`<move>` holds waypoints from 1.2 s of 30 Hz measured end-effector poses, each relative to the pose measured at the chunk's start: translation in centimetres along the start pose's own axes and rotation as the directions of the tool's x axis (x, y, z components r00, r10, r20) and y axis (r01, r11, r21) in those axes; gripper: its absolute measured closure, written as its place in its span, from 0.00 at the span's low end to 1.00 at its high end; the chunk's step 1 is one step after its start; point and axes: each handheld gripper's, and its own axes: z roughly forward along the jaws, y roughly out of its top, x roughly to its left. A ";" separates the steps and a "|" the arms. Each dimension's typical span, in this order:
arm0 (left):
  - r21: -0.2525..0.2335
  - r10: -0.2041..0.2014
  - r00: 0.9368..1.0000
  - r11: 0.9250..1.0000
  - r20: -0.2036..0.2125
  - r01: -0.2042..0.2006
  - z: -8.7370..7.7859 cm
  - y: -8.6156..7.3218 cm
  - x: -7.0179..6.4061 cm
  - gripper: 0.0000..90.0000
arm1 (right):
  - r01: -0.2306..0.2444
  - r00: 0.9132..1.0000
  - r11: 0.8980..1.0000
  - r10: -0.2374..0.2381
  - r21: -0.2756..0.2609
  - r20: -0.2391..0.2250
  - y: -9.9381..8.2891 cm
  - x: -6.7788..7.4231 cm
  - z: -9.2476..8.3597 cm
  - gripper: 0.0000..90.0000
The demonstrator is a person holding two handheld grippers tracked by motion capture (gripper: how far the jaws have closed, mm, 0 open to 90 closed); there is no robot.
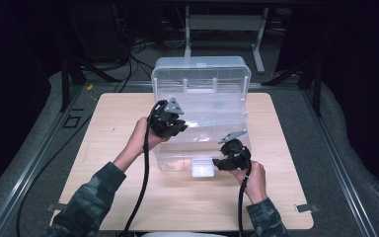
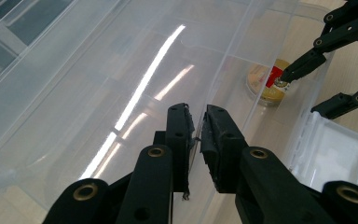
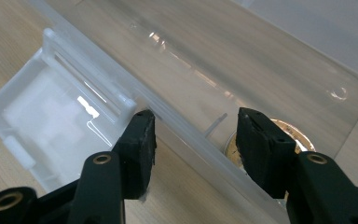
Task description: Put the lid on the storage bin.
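A clear plastic storage box (image 1: 170, 160) stands on the wooden table with its lid (image 1: 201, 66) tipped up at the back. Inside it a clear inner tray (image 1: 212, 129) sits tilted. My left gripper (image 1: 177, 129) is at the box's left side, shut on the tray's thin edge (image 2: 196, 140). My right gripper (image 1: 220, 162) is open at the front wall (image 3: 191, 140), one jaw outside and one inside the box. A round gold tin (image 2: 265, 84) with a red label lies on the box floor, under the inner jaw (image 3: 293, 133).
The box's white front latch (image 1: 202, 168) hangs open onto the table beside my right gripper. Bare wood (image 1: 187, 207) lies in front of the box and to both sides. Cables trail from both grippers toward the near edge.
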 end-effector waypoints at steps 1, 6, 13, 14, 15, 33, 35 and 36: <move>0.002 0.000 1.000 1.000 0.002 0.000 0.0 0.0 -0.1 0.89 | -0.001 1.000 1.000 0.001 0.000 -0.005 0.0 0.0 0.0 0.53; 0.001 -0.004 1.000 1.000 0.006 0.004 0.0 -0.3 -0.4 0.89 | -0.002 1.000 1.000 0.002 0.005 -0.005 0.0 0.0 0.0 0.53; -0.006 -0.004 1.000 1.000 0.000 0.004 0.0 -0.8 -0.9 0.88 | -0.032 0.999 0.999 0.033 0.010 -0.038 0.0 -0.5 -0.2 0.50; -0.009 -0.005 1.000 1.000 -0.001 0.005 0.0 -0.8 -1.0 0.88 | -0.034 0.999 0.999 0.034 0.013 -0.032 -0.1 -0.6 -0.3 0.47; -0.011 -0.002 1.000 1.000 -0.002 0.002 0.0 -0.9 -1.1 0.88 | -0.033 0.999 0.999 0.033 0.013 -0.031 -0.1 -0.6 -0.4 0.45; -0.036 -0.016 1.000 0.999 0.000 0.016 0.0 -1.4 -1.4 0.86 | -0.004 0.998 0.992 -0.003 -0.126 -0.056 1.9 0.0 -6.6 0.40; -0.040 -0.026 1.000 0.999 0.009 0.026 0.0 -1.5 -1.3 0.86 | 0.006 0.999 0.988 -0.014 -0.155 -0.050 2.9 -0.1 -7.4 0.40; -0.044 -0.029 1.000 0.999 0.009 0.029 0.0 -1.5 -1.3 0.86 | 0.018 0.999 0.985 -0.026 -0.170 -0.046 3.4 -0.2 -7.7 0.42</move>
